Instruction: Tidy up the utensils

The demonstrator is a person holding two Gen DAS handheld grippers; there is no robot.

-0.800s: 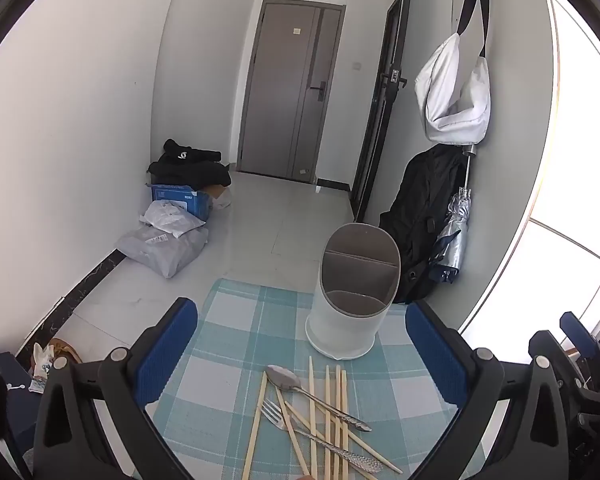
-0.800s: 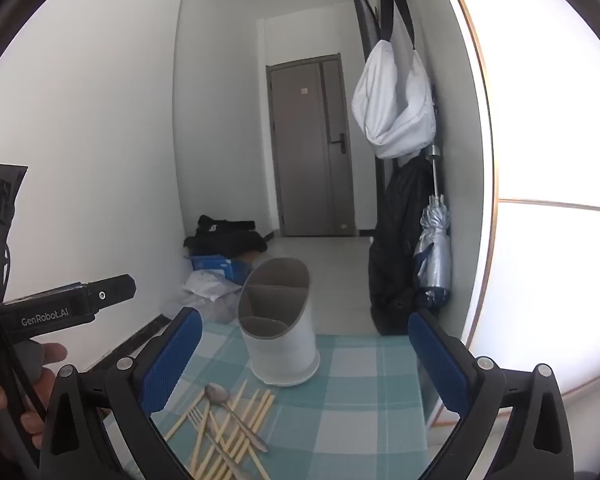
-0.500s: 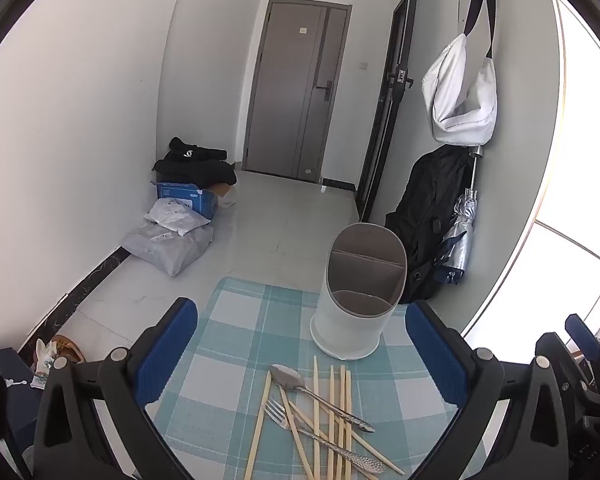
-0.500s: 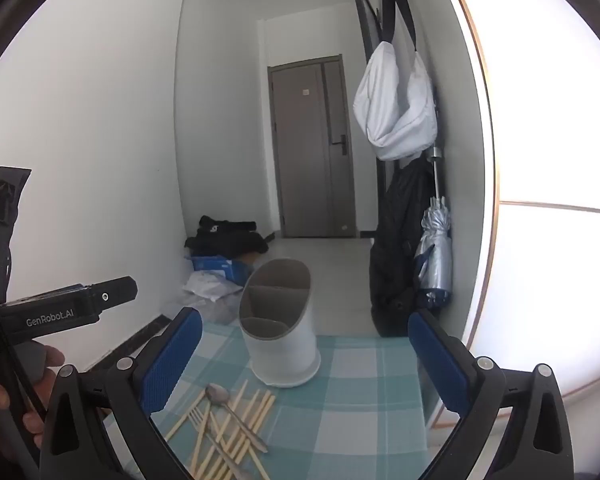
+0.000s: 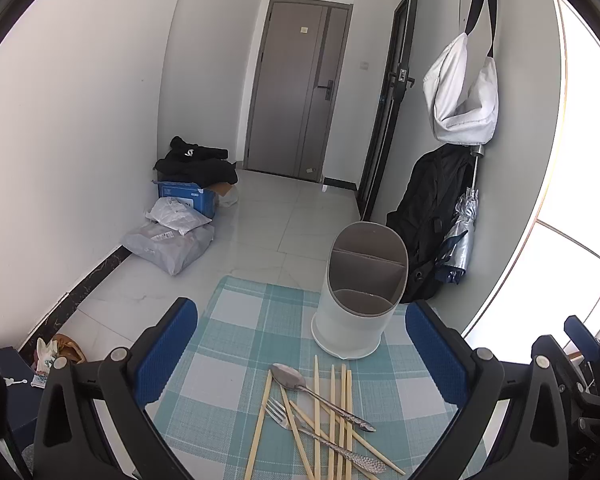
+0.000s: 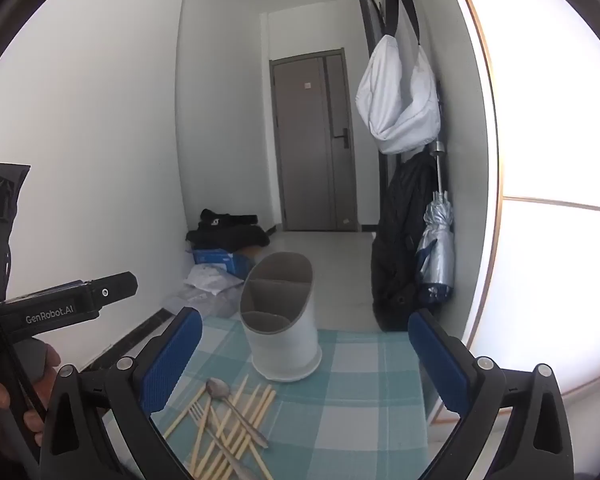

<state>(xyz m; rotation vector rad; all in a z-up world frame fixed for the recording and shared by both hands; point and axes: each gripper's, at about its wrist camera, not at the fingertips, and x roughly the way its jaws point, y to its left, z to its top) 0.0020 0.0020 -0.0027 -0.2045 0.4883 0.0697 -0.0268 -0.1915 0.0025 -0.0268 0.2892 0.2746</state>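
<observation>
While a hand (image 6: 4, 392) at the far left is holding the left gripper (image 5: 300, 356), its side reading "GenRobot.AI", both it and the right gripper (image 6: 306, 360) are gaping wide with nothing between the blue pads. On the checked desk (image 5: 228, 340), chopsticks (image 5: 332, 412), a spoon (image 5: 290, 376) and a fork (image 5: 280, 408) are lying heaped, just before the white utensil holder (image 5: 356, 296) standing upright
</observation>
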